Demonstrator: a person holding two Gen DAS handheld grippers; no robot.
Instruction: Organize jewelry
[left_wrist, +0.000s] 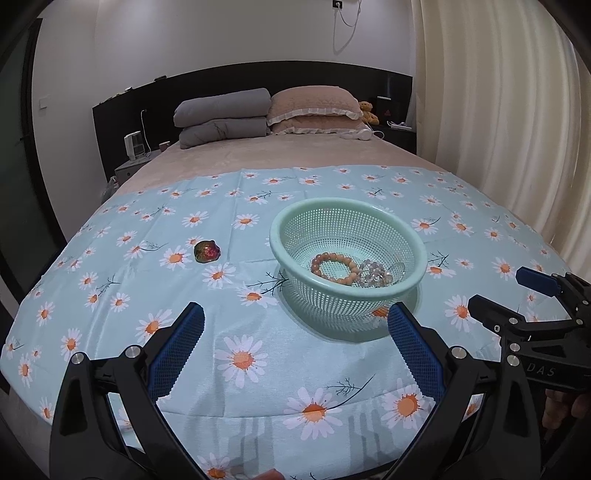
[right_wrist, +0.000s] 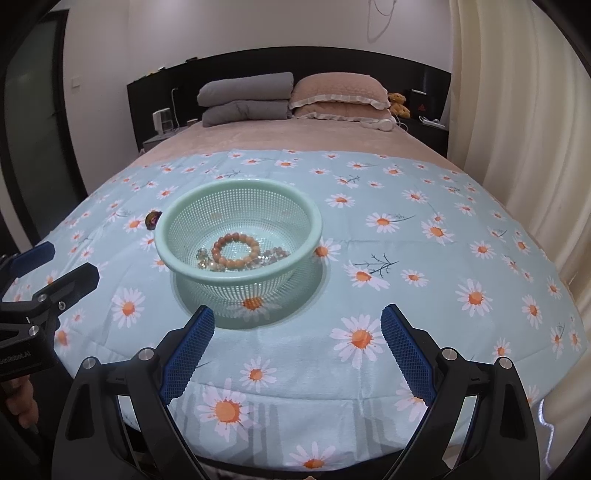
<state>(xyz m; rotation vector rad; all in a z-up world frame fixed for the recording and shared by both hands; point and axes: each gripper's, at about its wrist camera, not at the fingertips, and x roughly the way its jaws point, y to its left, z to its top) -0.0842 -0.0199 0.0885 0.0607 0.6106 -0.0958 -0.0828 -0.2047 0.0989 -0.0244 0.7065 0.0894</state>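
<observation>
Left gripper (left_wrist: 295, 336): one; jaws spread wide, blue pads bare, holding nothing; it hangs over the near edge of the cloth.
Right gripper (right_wrist: 297, 334): one; jaws likewise wide apart and empty, just in front of the basket.
Cloth (left_wrist: 258, 369): one; pale blue with white-and-orange daisies, spread across the foot of the bed.
Basket (right_wrist: 238, 236): one; mint-green perforated bowl standing upright on the cloth.
Beaded bracelets: two inside the basket, touching; one of tan beads (left_wrist: 334, 267), one of clear and grey beads (left_wrist: 376, 273).
Loose piece (left_wrist: 207, 252): one; dark, red-green and glossy, lying on the cloth left of the basket, apart from it.
Pillows (left_wrist: 314, 107): two pink, stacked at the headboard.
Grey folded bedding (left_wrist: 221, 116): two pieces, stacked beside the pillows.
Teddy bear (left_wrist: 368, 112): one, right of the pillows.
</observation>
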